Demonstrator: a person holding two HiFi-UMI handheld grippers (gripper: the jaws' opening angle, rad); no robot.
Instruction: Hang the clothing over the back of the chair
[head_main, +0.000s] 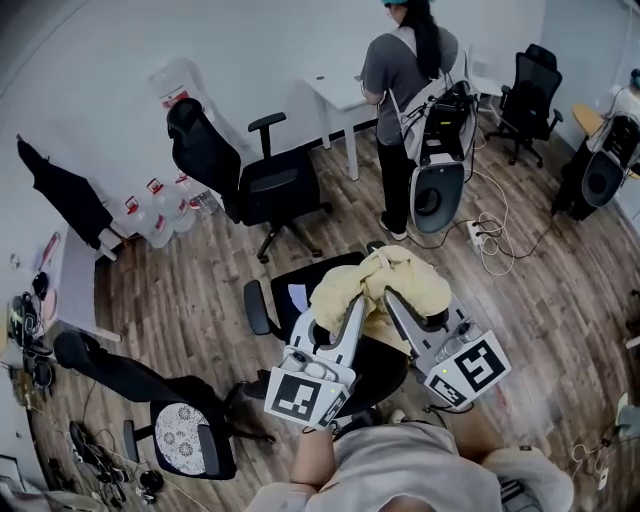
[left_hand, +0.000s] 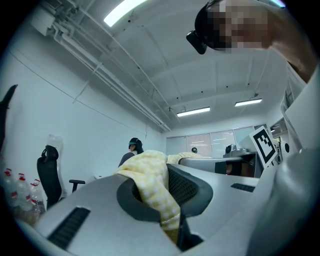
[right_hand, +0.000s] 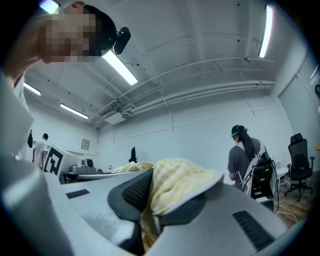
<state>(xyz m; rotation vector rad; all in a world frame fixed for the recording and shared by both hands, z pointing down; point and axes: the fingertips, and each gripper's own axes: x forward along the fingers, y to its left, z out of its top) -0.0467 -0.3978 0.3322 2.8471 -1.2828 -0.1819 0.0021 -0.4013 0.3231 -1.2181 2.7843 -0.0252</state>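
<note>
Office rm, wood-plank floor (head_main: 180, 300), white walls, strip lights overhead.

Nearest: both grippers side by side, pointing away from the person. Left gripper (head_main: 352, 300) is pinched nearly shut on a fold of the pale yellow checked garment (head_main: 385, 280). Right gripper (head_main: 392, 296) is likewise nearly shut on a 2nd fold just beside it. In the left gripper view the cloth (left_hand: 150, 175) spills out between the jaws, and it does the same in the right gripper view (right_hand: 180, 185).

The garment is bunched in a heap between the two, held up in the air directly over the black office chair (head_main: 300, 275) and not draped on it yet.

Handling, my read: light, soft, limp fabric w/ no shape of its own, so it'll sag and fold wherever it's unsupported. Best gripped at two spread points along one edge, e.g. shoulders or collar, so it opens flat and falls evenly both sides of the backrest. Bunched grips like these may leave it lumpy and prone to sliding off.

Farther: a 2nd black chair (head_main: 250, 180), water bottles (head_main: 160, 215) by the wall, a white desk (head_main: 340, 95), and a standing person (head_main: 405, 70) w/ a backpack rig.
</note>
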